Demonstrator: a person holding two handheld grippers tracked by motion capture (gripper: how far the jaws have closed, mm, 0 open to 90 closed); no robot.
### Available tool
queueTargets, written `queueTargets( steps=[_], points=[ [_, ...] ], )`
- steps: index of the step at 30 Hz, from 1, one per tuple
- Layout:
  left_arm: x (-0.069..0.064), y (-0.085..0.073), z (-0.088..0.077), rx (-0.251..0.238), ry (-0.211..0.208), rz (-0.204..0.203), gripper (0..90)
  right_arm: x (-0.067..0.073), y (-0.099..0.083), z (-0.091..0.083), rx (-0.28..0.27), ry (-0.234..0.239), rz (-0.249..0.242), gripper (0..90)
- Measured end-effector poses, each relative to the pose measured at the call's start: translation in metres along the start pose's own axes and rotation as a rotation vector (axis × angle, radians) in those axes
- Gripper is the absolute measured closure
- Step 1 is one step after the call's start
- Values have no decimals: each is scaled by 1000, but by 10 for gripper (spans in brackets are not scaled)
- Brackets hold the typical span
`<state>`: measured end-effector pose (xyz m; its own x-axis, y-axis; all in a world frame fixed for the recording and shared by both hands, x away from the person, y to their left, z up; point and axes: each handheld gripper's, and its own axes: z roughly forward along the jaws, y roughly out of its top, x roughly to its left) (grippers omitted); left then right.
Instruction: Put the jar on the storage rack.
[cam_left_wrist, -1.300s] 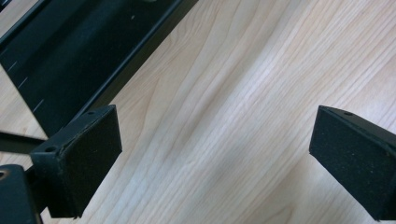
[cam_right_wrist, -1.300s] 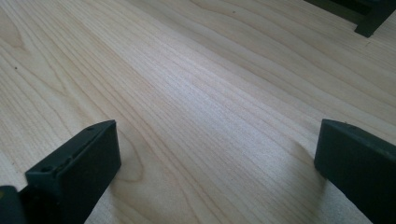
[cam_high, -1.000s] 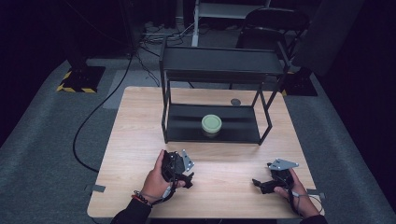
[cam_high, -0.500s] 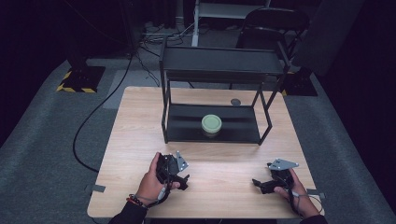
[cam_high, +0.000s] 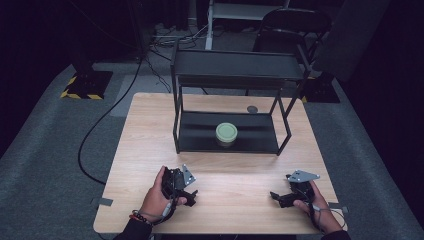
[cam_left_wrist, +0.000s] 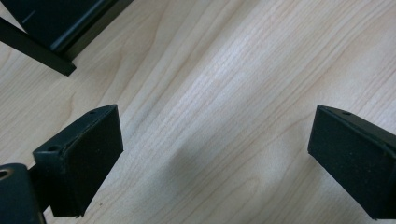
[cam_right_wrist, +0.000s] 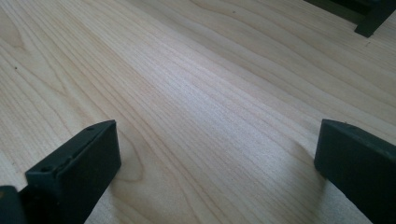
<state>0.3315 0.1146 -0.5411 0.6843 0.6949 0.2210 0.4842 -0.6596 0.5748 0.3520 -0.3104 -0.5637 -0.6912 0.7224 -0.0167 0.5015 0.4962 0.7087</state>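
A pale green round lidded jar (cam_high: 226, 134) stands on the lower shelf of a black two-tier metal rack (cam_high: 235, 90) at the middle of the wooden table (cam_high: 150, 130). My left gripper (cam_high: 189, 196) is held low over the table's front left, jaws wide open with bare wood between them (cam_left_wrist: 215, 154). At the front right my right gripper (cam_high: 278, 198) also rests open on the wood, nothing between its jaws (cam_right_wrist: 217, 158). A corner of the rack (cam_left_wrist: 51, 32) lies at the top left of the left gripper view.
A small dark disc (cam_high: 252, 109) lies on the table behind the rack. A black chair (cam_high: 295, 30) stands beyond the table, and cables (cam_high: 100, 125) trail over the grey floor at the left. A rack foot (cam_right_wrist: 369, 18) lies at the right gripper view's top right.
My left gripper has drifted slightly back toward the table's front edge. The right gripper and the jar have stayed put.
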Motion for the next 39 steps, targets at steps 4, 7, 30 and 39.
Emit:
queueTargets(
  steps=[4,7,30,39],
  points=[
    [1,-3,1,6,-4,6,29,0,0,0,0,0,0,3],
    [4,-5,2,8,-4,-1,28,0,0,0,0,0,0,3],
    [22,-20,9,-18,-113,-132,3,0,0,0,0,1,1,2],
    [28,-30,12,-78,-161,-154,1,0,0,0,0,2,1,2]
  ],
)
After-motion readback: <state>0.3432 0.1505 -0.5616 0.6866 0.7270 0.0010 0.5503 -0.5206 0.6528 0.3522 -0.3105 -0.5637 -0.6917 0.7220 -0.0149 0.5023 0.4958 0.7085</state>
